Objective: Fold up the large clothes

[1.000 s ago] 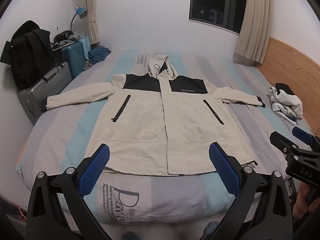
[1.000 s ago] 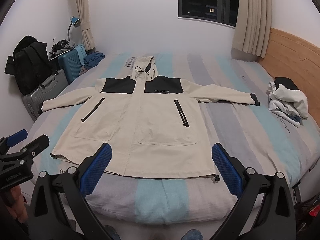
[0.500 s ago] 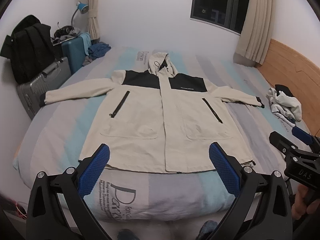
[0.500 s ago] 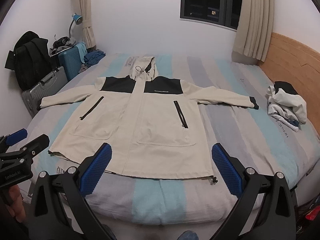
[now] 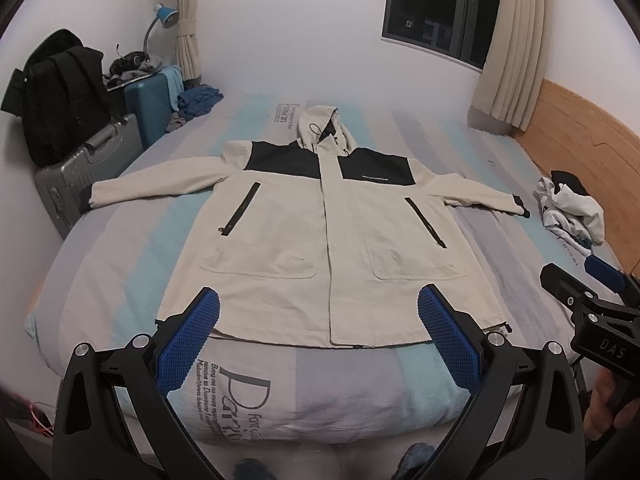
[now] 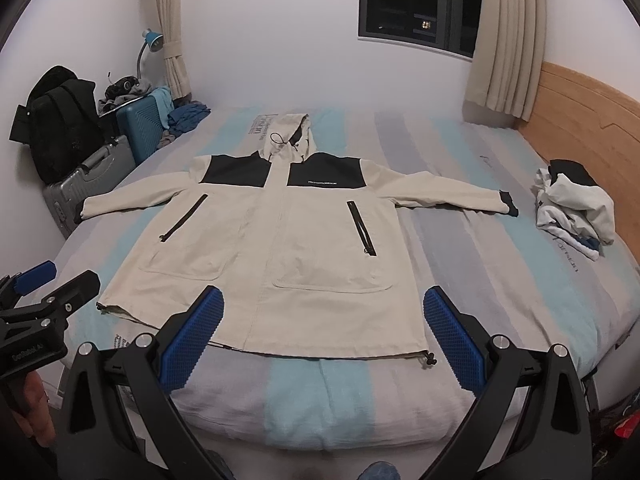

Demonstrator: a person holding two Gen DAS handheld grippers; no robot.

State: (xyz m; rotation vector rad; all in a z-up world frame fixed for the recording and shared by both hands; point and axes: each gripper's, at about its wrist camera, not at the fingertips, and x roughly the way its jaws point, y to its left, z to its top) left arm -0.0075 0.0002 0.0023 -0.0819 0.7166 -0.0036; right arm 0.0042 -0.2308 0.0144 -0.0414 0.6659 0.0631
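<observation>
A cream hooded jacket (image 5: 320,236) with black shoulder panels lies flat, front up, on the striped bed (image 5: 120,264), sleeves spread to both sides and hem nearest me. It also shows in the right wrist view (image 6: 280,248). My left gripper (image 5: 318,320) is open and empty, held above the hem at the bed's near edge. My right gripper (image 6: 323,316) is open and empty, also above the hem. Each gripper shows at the edge of the other's view: the right one (image 5: 588,296), the left one (image 6: 48,292).
A pile of white and dark clothes (image 6: 572,204) lies at the bed's right side by the wooden headboard (image 6: 580,96). Suitcases (image 5: 88,172) and a black bag (image 5: 60,92) stand against the left wall. A window (image 6: 416,0) and curtains are at the back.
Both grippers have drifted slightly forward and up, so the jacket sits a little lower in each view. Both stay open. The jacket has not moved.
</observation>
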